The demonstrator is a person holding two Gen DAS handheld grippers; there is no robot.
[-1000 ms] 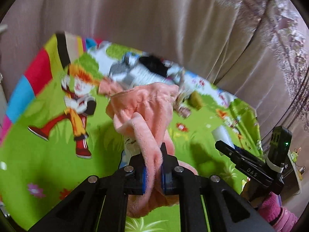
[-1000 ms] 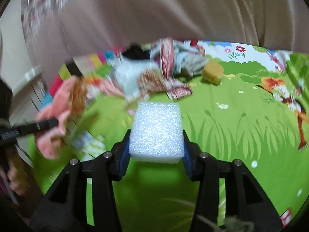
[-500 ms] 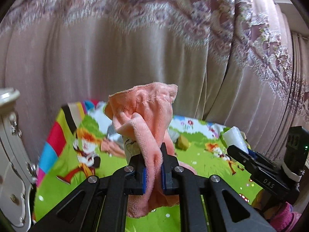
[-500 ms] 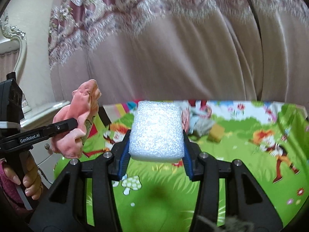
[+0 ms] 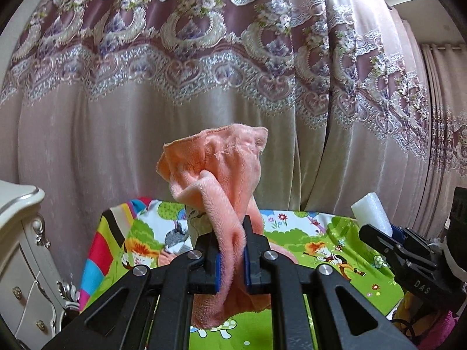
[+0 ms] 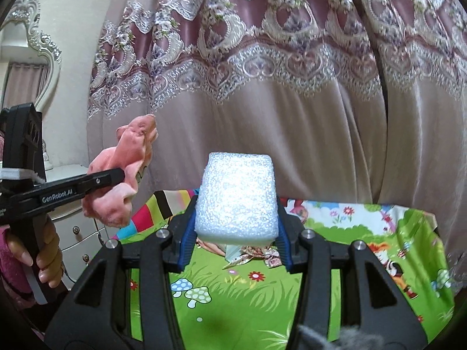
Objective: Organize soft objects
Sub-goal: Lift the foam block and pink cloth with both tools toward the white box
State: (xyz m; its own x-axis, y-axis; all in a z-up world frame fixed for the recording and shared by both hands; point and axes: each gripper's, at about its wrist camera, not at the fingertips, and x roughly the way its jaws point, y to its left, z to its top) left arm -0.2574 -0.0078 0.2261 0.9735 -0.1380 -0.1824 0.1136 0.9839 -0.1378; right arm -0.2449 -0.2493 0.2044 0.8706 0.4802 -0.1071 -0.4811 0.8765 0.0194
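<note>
My left gripper (image 5: 231, 258) is shut on a fluffy pink cloth (image 5: 217, 169), held high above the colourful cartoon play mat (image 5: 306, 233); the cloth stands up and hangs down between the pads. It also shows at the left of the right wrist view (image 6: 128, 157). My right gripper (image 6: 235, 248) is shut on a white foam block (image 6: 235, 198), also lifted above the mat (image 6: 256, 300). The block shows at the right edge of the left wrist view (image 5: 370, 211). A pile of other soft items (image 6: 251, 255) lies on the mat, mostly hidden behind the block.
A pink lace-trimmed curtain (image 5: 204, 73) hangs close behind the mat. A white ornate dresser (image 5: 20, 248) stands at the left, with a mirror (image 6: 29, 58) above it. A grey patterned cloth (image 5: 175, 237) lies at the mat's far left.
Both grippers have risen and tilted up with their loads, so the mat has dropped low in both views and the curtain fills them. Both grips are unchanged.
</note>
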